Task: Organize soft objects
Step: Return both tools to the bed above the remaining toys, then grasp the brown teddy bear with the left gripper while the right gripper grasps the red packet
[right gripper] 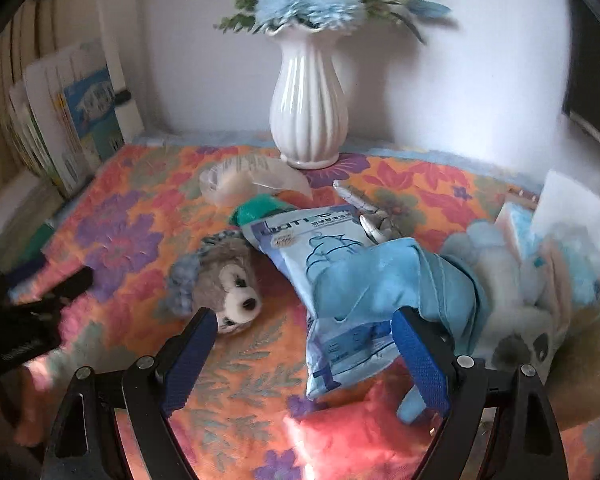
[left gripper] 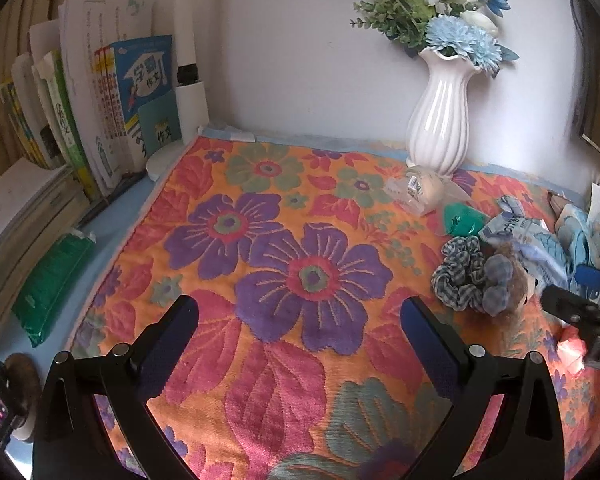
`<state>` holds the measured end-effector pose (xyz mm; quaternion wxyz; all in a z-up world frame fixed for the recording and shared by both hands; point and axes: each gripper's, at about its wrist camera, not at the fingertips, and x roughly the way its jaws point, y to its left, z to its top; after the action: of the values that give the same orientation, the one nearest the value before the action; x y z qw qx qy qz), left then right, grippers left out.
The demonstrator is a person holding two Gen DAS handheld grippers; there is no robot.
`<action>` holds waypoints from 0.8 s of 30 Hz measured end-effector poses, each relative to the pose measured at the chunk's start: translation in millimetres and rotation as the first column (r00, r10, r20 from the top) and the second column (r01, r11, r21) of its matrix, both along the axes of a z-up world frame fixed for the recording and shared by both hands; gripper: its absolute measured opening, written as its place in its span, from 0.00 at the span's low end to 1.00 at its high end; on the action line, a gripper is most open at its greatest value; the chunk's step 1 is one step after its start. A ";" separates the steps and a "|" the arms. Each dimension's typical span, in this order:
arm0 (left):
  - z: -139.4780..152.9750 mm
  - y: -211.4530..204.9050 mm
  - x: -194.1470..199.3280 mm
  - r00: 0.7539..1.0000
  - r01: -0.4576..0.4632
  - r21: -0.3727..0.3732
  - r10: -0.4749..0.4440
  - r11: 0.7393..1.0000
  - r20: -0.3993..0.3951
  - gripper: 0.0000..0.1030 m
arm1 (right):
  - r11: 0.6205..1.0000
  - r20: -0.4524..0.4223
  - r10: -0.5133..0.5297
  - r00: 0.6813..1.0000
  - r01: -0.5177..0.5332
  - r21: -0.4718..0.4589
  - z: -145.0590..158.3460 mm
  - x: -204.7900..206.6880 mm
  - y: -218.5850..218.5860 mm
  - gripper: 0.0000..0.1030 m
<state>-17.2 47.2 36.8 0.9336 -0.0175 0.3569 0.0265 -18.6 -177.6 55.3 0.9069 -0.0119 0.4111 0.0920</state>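
The right gripper (right gripper: 300, 334) has its fingers spread wide, with nothing between them but flowered cloth (right gripper: 236, 392). Just off the tip of its left finger lies the plush dog head (right gripper: 230, 286); over its right fingertip drapes a light blue soft cloth (right gripper: 384, 280), on top of a blue wipes packet (right gripper: 316, 248).

The left gripper (left gripper: 299, 320) is likewise wide apart, over bare cloth. Past its right finger lie a checked scrunchie (left gripper: 458, 272) and the plush.
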 end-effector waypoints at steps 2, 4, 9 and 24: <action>-0.8 1.7 0.9 1.000 -0.007 -0.006 0.007 1.000 -0.006 0.98 | 0.999 0.003 0.024 1.000 -0.024 0.046 2.6 -10.8 1.9 0.85; -1.5 2.3 1.7 1.000 -0.012 -0.006 0.012 1.000 -0.012 0.98 | 0.996 0.018 0.056 0.998 -0.057 0.069 4.1 -25.5 8.3 0.85; -1.4 0.4 1.4 1.000 -0.002 0.007 0.003 1.000 -0.009 0.98 | 0.989 0.086 0.106 0.991 -0.114 0.090 2.5 -60.1 20.8 0.85; -1.4 -9.1 -2.1 0.998 0.057 0.026 -0.057 0.998 0.005 0.98 | 0.988 0.186 -0.078 0.979 0.051 0.148 9.8 -78.8 -4.3 0.99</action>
<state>-19.2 38.1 35.4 0.9351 0.0046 0.3544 0.0043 -97.4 -181.9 65.1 0.9432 0.0573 0.3147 0.0900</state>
